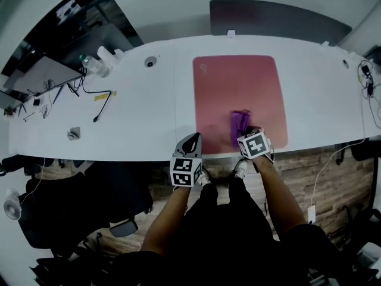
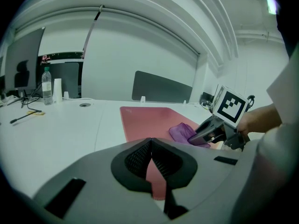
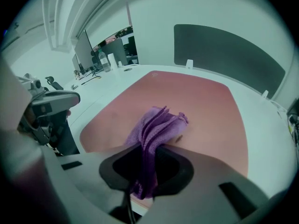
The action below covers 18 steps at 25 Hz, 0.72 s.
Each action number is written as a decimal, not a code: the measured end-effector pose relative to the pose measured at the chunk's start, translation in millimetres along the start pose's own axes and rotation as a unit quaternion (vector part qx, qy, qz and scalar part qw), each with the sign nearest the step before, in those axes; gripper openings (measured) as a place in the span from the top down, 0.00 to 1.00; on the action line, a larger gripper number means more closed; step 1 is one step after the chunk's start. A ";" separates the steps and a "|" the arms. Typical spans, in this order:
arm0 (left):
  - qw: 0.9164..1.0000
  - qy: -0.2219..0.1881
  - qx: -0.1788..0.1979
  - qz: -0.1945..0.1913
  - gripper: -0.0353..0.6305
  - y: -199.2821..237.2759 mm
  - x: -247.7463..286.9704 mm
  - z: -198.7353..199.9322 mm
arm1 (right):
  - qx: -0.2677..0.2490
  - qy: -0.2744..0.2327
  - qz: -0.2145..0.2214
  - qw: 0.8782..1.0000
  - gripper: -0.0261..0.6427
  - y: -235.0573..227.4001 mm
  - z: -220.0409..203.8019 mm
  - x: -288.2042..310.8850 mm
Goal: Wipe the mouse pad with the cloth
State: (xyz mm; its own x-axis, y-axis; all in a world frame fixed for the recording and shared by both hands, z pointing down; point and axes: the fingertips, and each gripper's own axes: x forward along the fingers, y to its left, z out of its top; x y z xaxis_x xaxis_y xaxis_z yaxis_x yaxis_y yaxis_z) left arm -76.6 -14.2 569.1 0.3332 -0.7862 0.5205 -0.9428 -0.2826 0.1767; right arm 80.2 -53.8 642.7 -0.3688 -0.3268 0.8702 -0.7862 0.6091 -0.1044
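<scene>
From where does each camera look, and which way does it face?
Head view: on the head, steeply down at the table; arms, left gripper, right gripper show.
Left gripper view: along its shut, empty jaws across the mouse pad; right gripper at right.
Right gripper view: along its jaws, shut on the cloth; left gripper at left.
All three share mouse pad and cloth.

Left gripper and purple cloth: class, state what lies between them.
Only bare pink mouse pad lies between the left gripper and the purple cloth, which the right gripper grips. The left gripper view and head view both show this.
</scene>
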 end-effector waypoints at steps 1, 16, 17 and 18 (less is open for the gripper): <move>1.000 0.004 0.001 -0.003 0.92 -4.9 3.1 -0.9 | 0.002 0.001 -0.003 1.000 0.85 -6.0 -2.4 -2.7; 0.999 0.030 0.013 -0.037 0.92 -56.0 47.3 -3.0 | 0.027 -0.002 -0.035 0.999 0.85 -88.2 -34.3 -30.4; 0.999 0.032 0.014 -0.038 0.92 -59.5 49.6 -3.9 | 0.029 -0.001 -0.040 0.999 0.85 -93.6 -37.0 -34.1; 0.999 0.033 0.016 -0.040 0.92 -62.7 51.8 -4.6 | 0.030 -0.001 -0.043 0.999 0.85 -97.7 -39.8 -36.3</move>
State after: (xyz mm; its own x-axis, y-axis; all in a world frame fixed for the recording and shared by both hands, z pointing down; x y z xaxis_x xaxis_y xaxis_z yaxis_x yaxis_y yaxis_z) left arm -0.3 -34.7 588.8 0.4054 -0.7222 0.5604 -0.9120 -0.3612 0.1942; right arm 190.1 -72.7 640.5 -0.2998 -0.3780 0.8759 -0.8434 0.5341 -0.0582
